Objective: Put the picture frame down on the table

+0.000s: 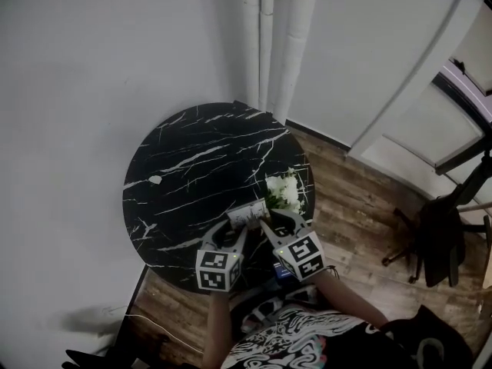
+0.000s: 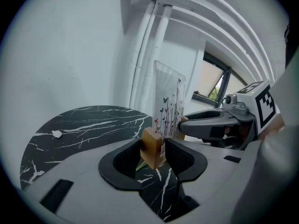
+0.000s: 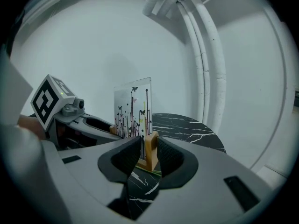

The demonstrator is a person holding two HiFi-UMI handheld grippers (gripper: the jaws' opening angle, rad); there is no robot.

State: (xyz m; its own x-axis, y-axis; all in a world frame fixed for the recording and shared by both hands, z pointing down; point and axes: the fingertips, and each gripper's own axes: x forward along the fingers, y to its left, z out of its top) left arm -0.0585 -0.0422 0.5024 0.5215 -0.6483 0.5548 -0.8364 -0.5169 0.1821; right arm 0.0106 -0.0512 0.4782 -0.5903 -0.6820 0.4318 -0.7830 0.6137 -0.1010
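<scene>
The picture frame [image 1: 247,215] is a clear pane [image 2: 168,104] printed with butterflies and thin stems, standing upright on a wooden block at each end. My left gripper [image 2: 154,150] is shut on one wooden block [image 2: 150,146]. My right gripper [image 3: 149,150] is shut on the other block [image 3: 150,146]. In the head view both grippers, left [image 1: 240,233] and right [image 1: 269,226], hold the frame over the near right part of the round black marble table [image 1: 192,167]. Whether the blocks touch the tabletop I cannot tell.
White flowers [image 1: 284,192] lie on the table just beyond the frame, near its right rim. A small white scrap [image 1: 155,180] sits at the table's left. White pipes [image 1: 269,44] run up the wall behind. A dark chair [image 1: 438,241] stands on the wooden floor at right.
</scene>
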